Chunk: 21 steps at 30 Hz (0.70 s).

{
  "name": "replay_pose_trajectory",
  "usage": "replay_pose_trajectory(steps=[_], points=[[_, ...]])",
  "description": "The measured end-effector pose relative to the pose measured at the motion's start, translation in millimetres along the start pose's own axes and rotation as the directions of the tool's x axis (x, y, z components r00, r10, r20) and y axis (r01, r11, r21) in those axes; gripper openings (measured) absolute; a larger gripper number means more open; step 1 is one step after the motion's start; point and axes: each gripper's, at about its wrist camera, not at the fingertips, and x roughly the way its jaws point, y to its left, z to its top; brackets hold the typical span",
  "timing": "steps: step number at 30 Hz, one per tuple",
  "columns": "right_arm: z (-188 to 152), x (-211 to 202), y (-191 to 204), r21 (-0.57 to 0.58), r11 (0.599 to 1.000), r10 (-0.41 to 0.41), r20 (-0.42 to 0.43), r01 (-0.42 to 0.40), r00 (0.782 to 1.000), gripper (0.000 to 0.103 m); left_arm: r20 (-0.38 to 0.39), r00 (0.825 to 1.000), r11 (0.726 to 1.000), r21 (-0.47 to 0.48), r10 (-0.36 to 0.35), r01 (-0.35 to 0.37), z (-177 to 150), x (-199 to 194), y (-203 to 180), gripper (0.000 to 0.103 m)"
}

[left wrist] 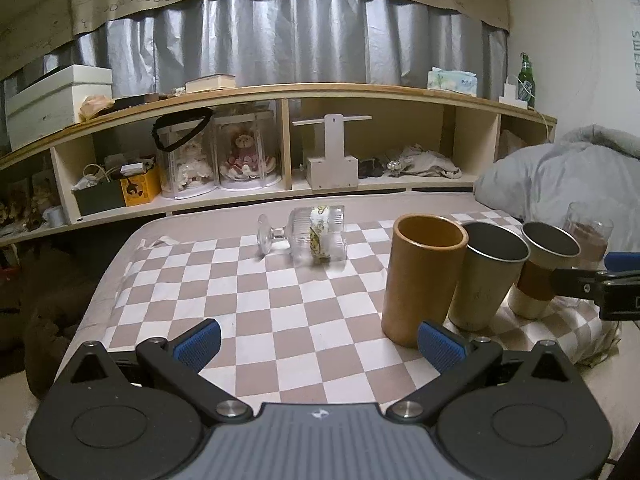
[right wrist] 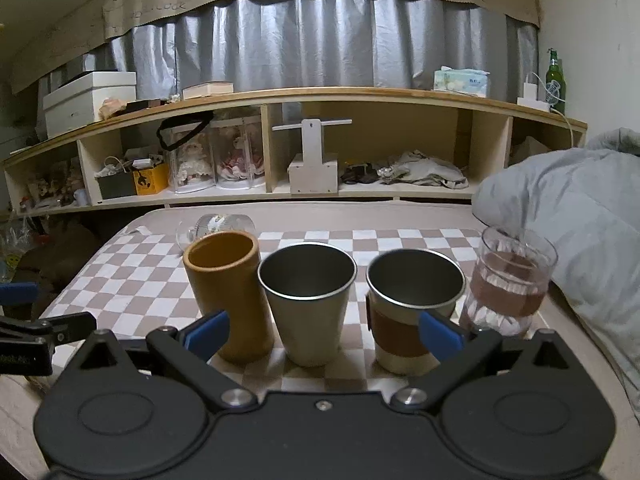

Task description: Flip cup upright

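Note:
A clear ribbed stemmed glass cup [left wrist: 308, 236] lies on its side on the checkered cloth [left wrist: 280, 304], foot to the left, mouth to the right. It shows partly behind the orange cup in the right wrist view [right wrist: 218, 224]. My left gripper [left wrist: 320, 340] is open and empty, near the cloth's front edge, well short of the glass. My right gripper [right wrist: 324, 334] is open and empty, just in front of the row of upright cups. It shows at the right edge of the left wrist view [left wrist: 600, 280].
Upright in a row: an orange cup [right wrist: 228, 292], a steel cup [right wrist: 306, 300], a steel cup with a brown sleeve [right wrist: 412, 304] and a clear glass with a brown band [right wrist: 508, 280]. A grey duvet [right wrist: 568, 216] lies at the right. A wooden shelf [left wrist: 320, 140] stands behind.

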Motion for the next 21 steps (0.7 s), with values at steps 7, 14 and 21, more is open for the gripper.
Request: replay_pose_trajectory(steps=[7, 14, 21], points=[[-8.2, -0.3, -1.7, -0.007, 1.0, -0.016, -0.02, 0.016, 1.0, 0.102, -0.011, 1.0, 1.0, -0.003, 0.002, -0.003, -0.9, -0.2, 0.2, 0.103], [-8.9, 0.4, -2.6, -0.007, 1.0, -0.018, -0.024, 0.017, 1.0, 0.102, -0.018, 1.0, 1.0, -0.001, -0.003, 0.003, -1.7, 1.0, -0.7, 0.103], [-9.0, 0.4, -2.4, -0.007, 1.0, -0.017, -0.024, 0.017, 1.0, 0.102, -0.018, 1.0, 1.0, -0.015, 0.002, -0.002, -1.3, 1.3, 1.0, 0.103]])
